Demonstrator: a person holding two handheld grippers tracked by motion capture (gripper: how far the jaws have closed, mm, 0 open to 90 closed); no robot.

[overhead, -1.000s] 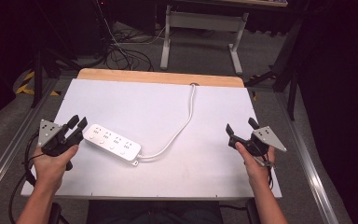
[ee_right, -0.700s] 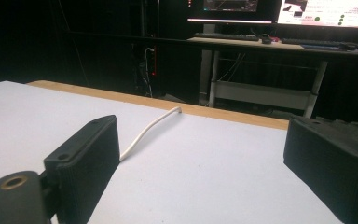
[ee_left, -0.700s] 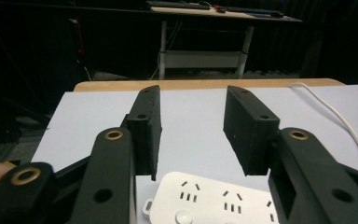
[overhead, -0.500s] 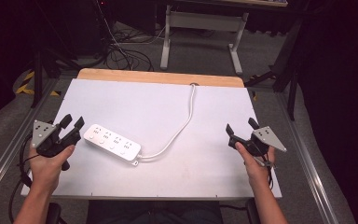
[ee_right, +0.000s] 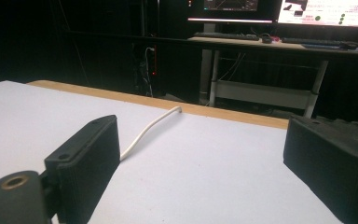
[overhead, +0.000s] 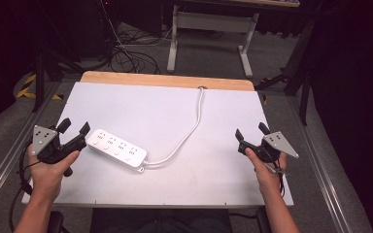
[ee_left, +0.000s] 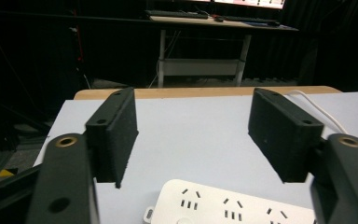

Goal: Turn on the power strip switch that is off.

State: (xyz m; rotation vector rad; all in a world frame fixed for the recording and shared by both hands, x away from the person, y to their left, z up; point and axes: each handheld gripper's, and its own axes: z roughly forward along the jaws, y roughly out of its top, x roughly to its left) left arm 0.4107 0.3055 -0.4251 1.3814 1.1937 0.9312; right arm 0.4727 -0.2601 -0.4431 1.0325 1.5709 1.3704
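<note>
A white power strip (overhead: pixel 118 148) lies on the left half of the white table top (overhead: pixel 175 111). Its white cable (overhead: pixel 184 138) curves right, then runs back to a hole at the far edge. My left gripper (overhead: pixel 75 126) is held just left of the strip, open, nothing between its jaws. In the left gripper view the left gripper (ee_left: pixel 193 126) stands wide open above the power strip (ee_left: pixel 233 207). My right gripper (overhead: pixel 250 130) is open near the right edge, well away from the strip. In the right gripper view the right gripper (ee_right: pixel 200 149) is open and the cable (ee_right: pixel 149 128) lies ahead.
A wooden strip (overhead: pixel 165 80) borders the table's far edge. Behind it stand a white desk frame (overhead: pixel 209 34) and loose floor cables (overhead: pixel 126 53). Metal rails (overhead: pixel 320 165) run along both sides of the table.
My left gripper has shifted slightly left, away from the strip's end, with its jaws a little wider. The right gripper, strip and cable have not moved.
</note>
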